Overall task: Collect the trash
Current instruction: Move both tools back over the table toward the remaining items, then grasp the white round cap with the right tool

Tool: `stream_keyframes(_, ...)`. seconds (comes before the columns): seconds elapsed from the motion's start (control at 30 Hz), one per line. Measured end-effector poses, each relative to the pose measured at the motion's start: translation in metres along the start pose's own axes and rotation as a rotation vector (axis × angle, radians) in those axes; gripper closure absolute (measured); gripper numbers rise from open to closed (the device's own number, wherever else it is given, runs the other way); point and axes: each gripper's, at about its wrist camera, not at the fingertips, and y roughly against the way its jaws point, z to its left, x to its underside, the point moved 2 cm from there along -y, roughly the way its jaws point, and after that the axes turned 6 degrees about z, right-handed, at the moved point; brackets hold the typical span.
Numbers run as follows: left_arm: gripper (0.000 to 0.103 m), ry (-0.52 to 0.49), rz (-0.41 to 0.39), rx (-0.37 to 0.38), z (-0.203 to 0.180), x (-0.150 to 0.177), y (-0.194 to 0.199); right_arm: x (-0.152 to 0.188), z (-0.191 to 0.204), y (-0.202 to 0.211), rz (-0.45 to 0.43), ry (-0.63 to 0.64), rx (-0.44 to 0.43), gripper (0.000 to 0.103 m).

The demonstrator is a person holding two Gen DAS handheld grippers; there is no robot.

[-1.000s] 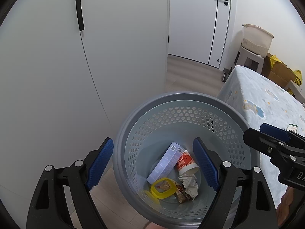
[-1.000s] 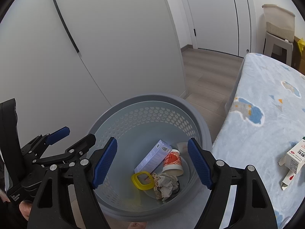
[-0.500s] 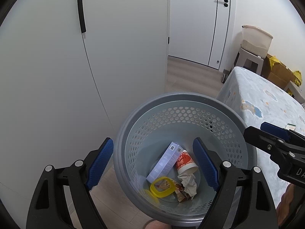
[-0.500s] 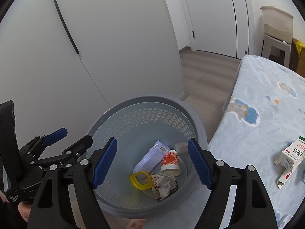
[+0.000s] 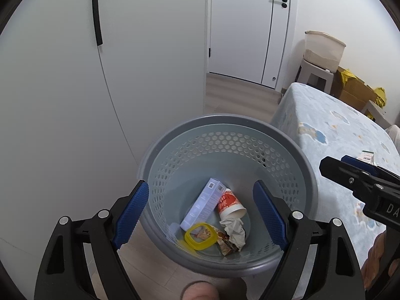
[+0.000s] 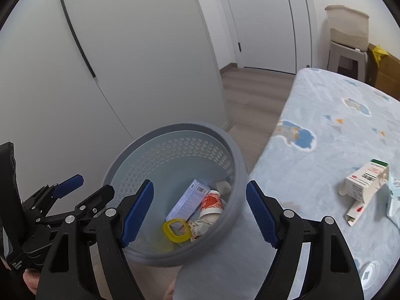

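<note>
From the left wrist camera I'm looking down into the grey perforated basket point(image 5: 226, 150) on the floor beside the bed point(image 5: 332, 125). My left gripper point(image 5: 201, 212) hangs above it with its jaws spread wide and nothing between them. At the bottom lie a pale box point(image 5: 203, 206), a red-and-white paper cup point(image 5: 230, 203) on its side, a yellow ring lid point(image 5: 201, 235), a crumpled tissue point(image 5: 235, 230) and a printed wrapper point(image 5: 223, 240) — all touching in a loose heap. The right gripper's finger point(image 5: 350, 175) pokes in from the right edge, over the bedspread.

From the right wrist camera my right gripper point(image 6: 200, 212) is also wide apart and empty, straddling the basket's near-right rim point(image 6: 235, 165). The trash left to collect is on the bed: a white medicine carton point(image 6: 363, 182) with a green end lying on its side, flaps open, and a crumpled pale-blue packet point(image 6: 393, 197) just beside it at the frame's edge. A round white lid point(image 6: 370, 273) sits lower down, near my side of the bed.

I judge the carton light and thin-walled — it would crush under a hard squeeze, so I'd pinch across its narrower faces near the middle, clear of the loose flaps. The soft bedspread will give underneath, so I'd come down gently.
</note>
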Motion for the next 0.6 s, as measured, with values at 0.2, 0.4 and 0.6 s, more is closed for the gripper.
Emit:
stream_keyframes(0.2, 0.021, -0.029, -0.007, 0.042, -0.016, 0.007, 0.009, 0.013, -0.024, 0.027, -0.033, -0.07, 0.054, 0.028)
stream_keyframes(0.4, 0.021, -0.066, -0.01, 0.086, -0.037, 0.014, 0.015, 0.034, -0.061, 0.058, -0.061, -0.169, 0.136, 0.028)
stream_keyframes(0.6, 0.021, -0.097, -0.002, 0.136, -0.059, 0.024, 0.015, 0.062, -0.091, 0.085, -0.067, -0.235, 0.268, 0.028)
